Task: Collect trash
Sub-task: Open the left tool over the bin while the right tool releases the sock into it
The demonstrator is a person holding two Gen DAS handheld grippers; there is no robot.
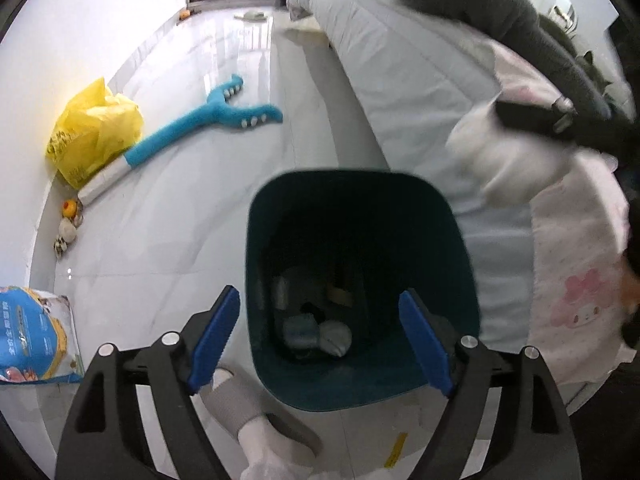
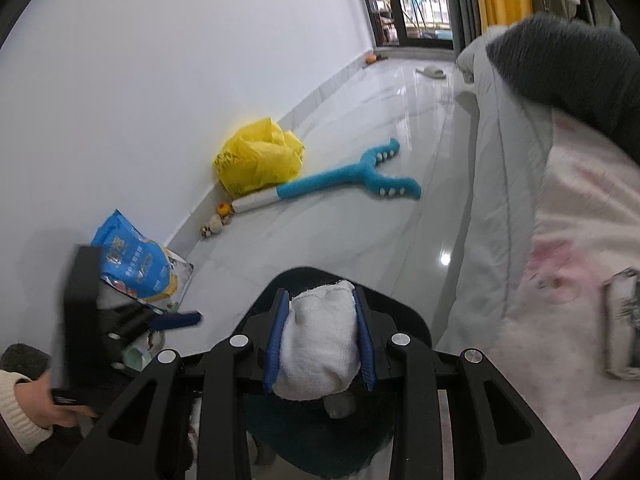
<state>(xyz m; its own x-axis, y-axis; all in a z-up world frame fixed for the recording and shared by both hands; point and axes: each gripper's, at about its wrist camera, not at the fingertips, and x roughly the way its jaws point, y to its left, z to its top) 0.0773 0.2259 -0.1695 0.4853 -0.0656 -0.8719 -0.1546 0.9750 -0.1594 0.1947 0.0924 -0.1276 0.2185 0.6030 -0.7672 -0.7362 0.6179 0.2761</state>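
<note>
White and soft, a wad of cloth or tissue sits pinched between the blue pads of the right gripper, whose jaws are drawn close and press it from both sides. It hangs directly over the dark teal bin — in the right wrist view only a sliver of the bin's rim shows behind and below the wad, the rest covered by the gripper. In the left wrist view the same wad is a pale blur at the right.

The left gripper stands above the bin's near rim with its jaws spread wide and nothing between them. Deep in the bin lie a few greyish lumps, too dark to make out.

On the glossy pale floor by the wall lie a yellow plastic bag, a blue plush toy and a blue printed packet, cut off at the edge. A grey-white quilt fills the right — a pink-printed blanket over it.
</note>
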